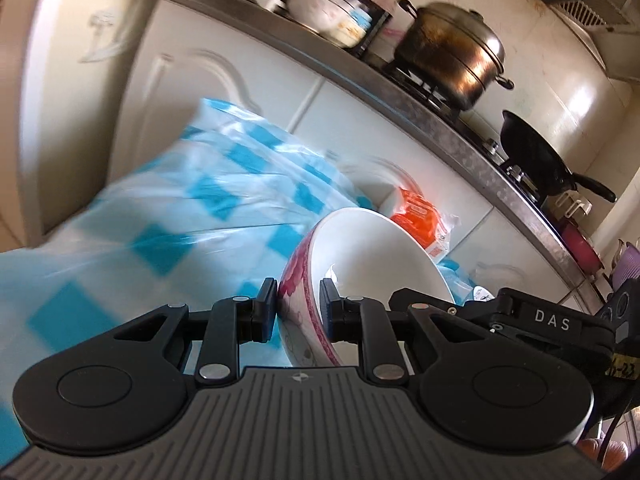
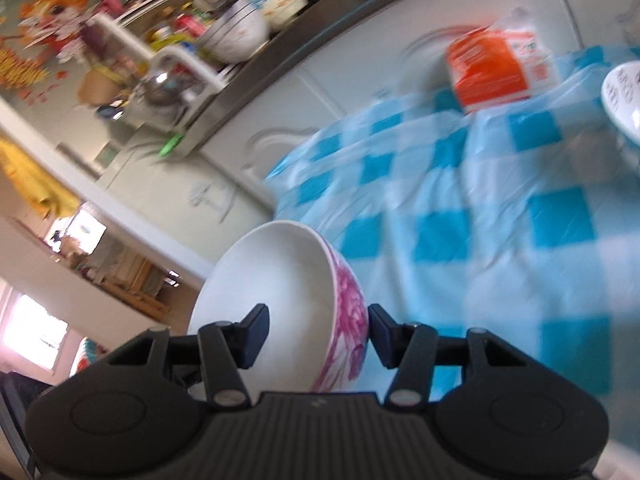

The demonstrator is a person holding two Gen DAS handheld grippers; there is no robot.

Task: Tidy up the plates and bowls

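My left gripper [image 1: 300,300] is shut on the wall of a white bowl with pink flowers [image 1: 372,256], one finger inside and one outside. The bowl hangs tilted over the blue-checked table [image 1: 168,216]. In the right wrist view my right gripper [image 2: 318,320] is shut the same way on a white, pink-flowered bowl [image 2: 276,272], also tilted and off the cloth [image 2: 480,208]. The right gripper's body [image 1: 520,312] shows in the left wrist view, just right of the left bowl, its fingertips hidden behind that bowl. Both views are blurred by motion.
An orange packet [image 2: 492,68] lies at the table's far side, with a blue-rimmed bowl [image 2: 624,100] at the right edge. Behind runs a counter [image 1: 400,92] over white cabinet doors, bearing a steel pot [image 1: 452,52], a black pan [image 1: 536,156] and stacked bowls [image 2: 240,32].
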